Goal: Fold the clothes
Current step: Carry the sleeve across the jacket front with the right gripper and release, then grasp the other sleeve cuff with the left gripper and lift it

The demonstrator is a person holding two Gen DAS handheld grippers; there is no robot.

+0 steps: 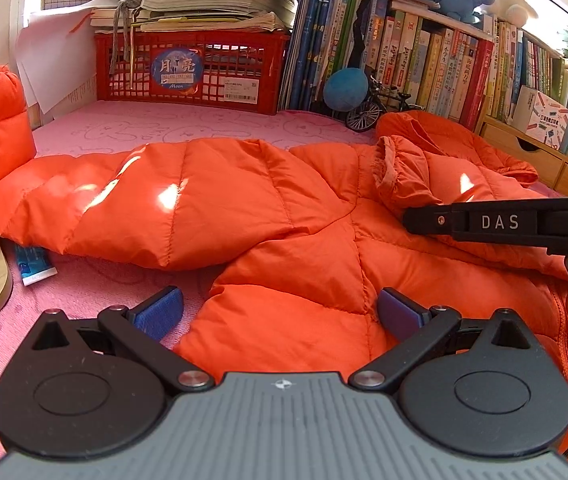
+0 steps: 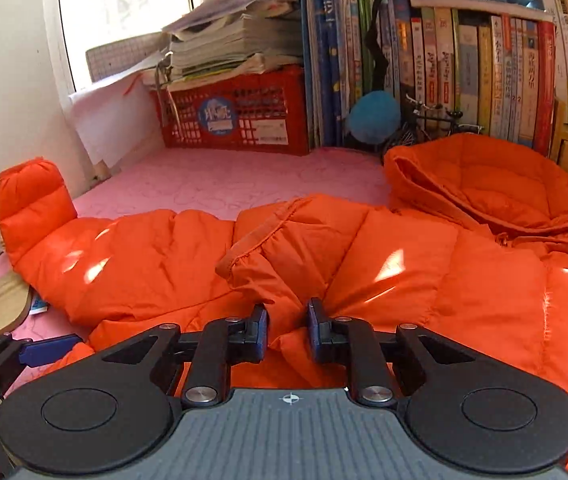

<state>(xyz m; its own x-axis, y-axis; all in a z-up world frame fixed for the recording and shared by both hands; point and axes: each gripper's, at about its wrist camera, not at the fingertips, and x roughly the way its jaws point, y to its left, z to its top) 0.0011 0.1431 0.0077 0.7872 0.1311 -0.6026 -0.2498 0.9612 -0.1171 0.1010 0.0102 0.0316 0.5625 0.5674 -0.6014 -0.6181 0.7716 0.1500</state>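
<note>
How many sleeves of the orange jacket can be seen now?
2. One sleeve stretches left across the pink mat; the other sleeve is folded over the jacket body, its cuff near the middle.

Bare pink mat [image 1: 203, 128] lies open between jacket [image 1: 243, 200] and red crate [image 1: 191, 68].

Bright daylight comes in from the window [image 2: 123, 20] at the far left. Shiny white spots glare on the orange jacket [image 1: 267, 200]. The right picture is a little blurry, and both bend round and go dark at the corners
</note>
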